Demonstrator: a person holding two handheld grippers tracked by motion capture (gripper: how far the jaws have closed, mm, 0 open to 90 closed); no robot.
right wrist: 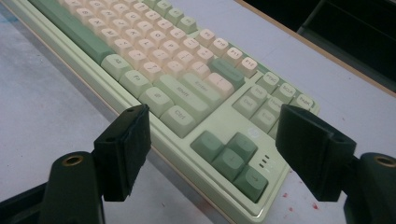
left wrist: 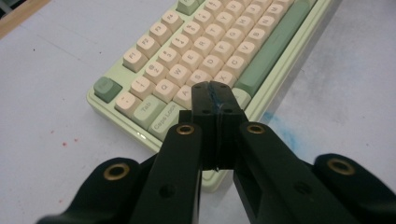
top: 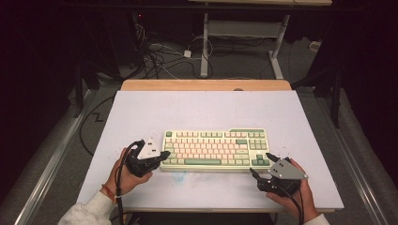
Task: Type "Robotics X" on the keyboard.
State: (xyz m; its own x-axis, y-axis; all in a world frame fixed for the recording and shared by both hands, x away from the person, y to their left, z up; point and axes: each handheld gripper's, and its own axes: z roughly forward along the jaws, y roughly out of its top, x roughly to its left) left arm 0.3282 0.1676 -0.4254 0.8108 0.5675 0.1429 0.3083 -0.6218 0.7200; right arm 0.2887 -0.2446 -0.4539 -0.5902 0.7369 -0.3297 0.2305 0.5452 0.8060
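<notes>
White table [top: 141,112] — keyboard [top: 213,150]; left hand-held gripper [top: 164,154] clenched empty, hiding keys; right hand-held gripper [top: 262,165] released.

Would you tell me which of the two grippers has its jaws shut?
The left gripper, over the keyboard's left end: its jaws meet with nothing between them. The right gripper, at the arrow keys, has jaws standing wide apart.

Dim room, grey floor [top: 244,65] w/ tangled cables [top: 159,56], white-framed desk [top: 244,28] behind, dark walls.
</notes>
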